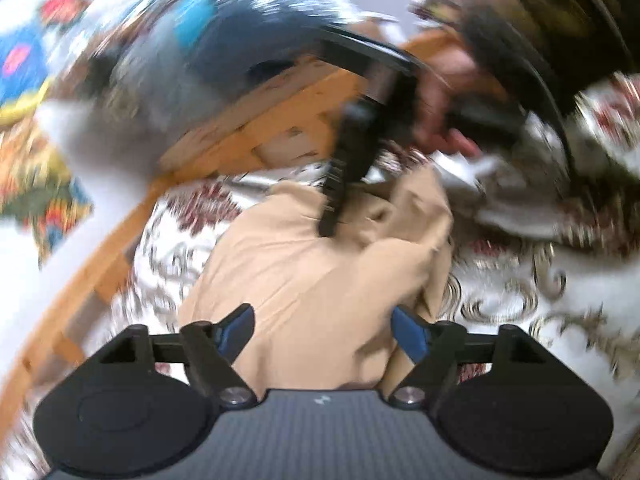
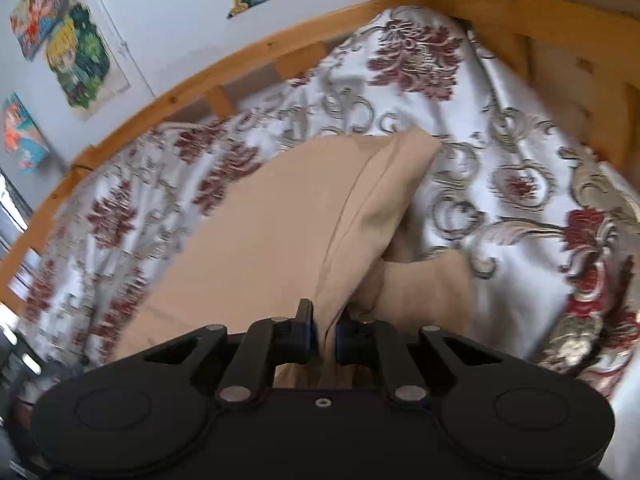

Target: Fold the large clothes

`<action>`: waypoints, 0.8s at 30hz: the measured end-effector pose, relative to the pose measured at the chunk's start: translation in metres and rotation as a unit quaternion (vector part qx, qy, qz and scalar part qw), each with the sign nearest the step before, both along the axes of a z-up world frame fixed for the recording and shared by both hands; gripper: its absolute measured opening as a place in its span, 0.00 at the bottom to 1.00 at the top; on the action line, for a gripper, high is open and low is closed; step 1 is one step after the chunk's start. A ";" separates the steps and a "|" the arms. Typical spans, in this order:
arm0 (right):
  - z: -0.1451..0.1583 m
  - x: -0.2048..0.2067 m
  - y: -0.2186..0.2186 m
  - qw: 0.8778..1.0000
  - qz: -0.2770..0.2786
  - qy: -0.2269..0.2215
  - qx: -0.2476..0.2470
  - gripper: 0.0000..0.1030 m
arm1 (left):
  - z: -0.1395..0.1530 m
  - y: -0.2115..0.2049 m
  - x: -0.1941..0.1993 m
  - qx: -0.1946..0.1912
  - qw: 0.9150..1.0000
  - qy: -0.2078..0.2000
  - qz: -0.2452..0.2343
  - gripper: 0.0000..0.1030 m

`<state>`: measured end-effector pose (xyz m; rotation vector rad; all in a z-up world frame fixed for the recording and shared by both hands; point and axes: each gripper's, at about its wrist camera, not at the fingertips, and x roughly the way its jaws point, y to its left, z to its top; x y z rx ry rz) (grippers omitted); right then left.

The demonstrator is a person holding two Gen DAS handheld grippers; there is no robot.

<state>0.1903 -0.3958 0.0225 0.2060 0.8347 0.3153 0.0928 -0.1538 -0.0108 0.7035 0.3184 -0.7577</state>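
Note:
A tan garment point(image 1: 304, 272) lies on a bed with a white, red-flowered cover point(image 1: 520, 280). My left gripper point(image 1: 323, 332) is open, its blue-padded fingers spread over the near part of the cloth without pinching it. My right gripper point(image 2: 326, 336) is shut on a raised fold of the tan garment point(image 2: 272, 216) and lifts it off the cover point(image 2: 500, 184). In the blurred left wrist view the right gripper point(image 1: 340, 200) shows from the front, held by a hand point(image 1: 444, 112) above the far end of the cloth.
A wooden bed frame point(image 2: 248, 60) runs along the far side and a wooden headboard point(image 2: 560, 60) stands at the right. The pale wall point(image 2: 172, 12) behind carries several colourful pictures. The person's patterned sleeve point(image 1: 208, 40) fills the upper left wrist view.

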 end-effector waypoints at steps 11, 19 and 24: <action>-0.046 -0.022 0.049 0.974 0.038 -0.113 -0.195 0.13 | 0.016 0.071 0.087 -0.205 0.932 0.220 0.204 0.92; -0.031 -0.024 0.051 0.957 0.056 -0.129 -0.255 0.14 | -0.018 0.082 0.118 -0.231 0.887 0.338 0.214 0.92; -0.026 -0.031 0.028 0.974 -0.003 -0.118 -0.195 0.33 | -0.035 0.075 0.120 -0.219 0.883 0.352 0.220 0.92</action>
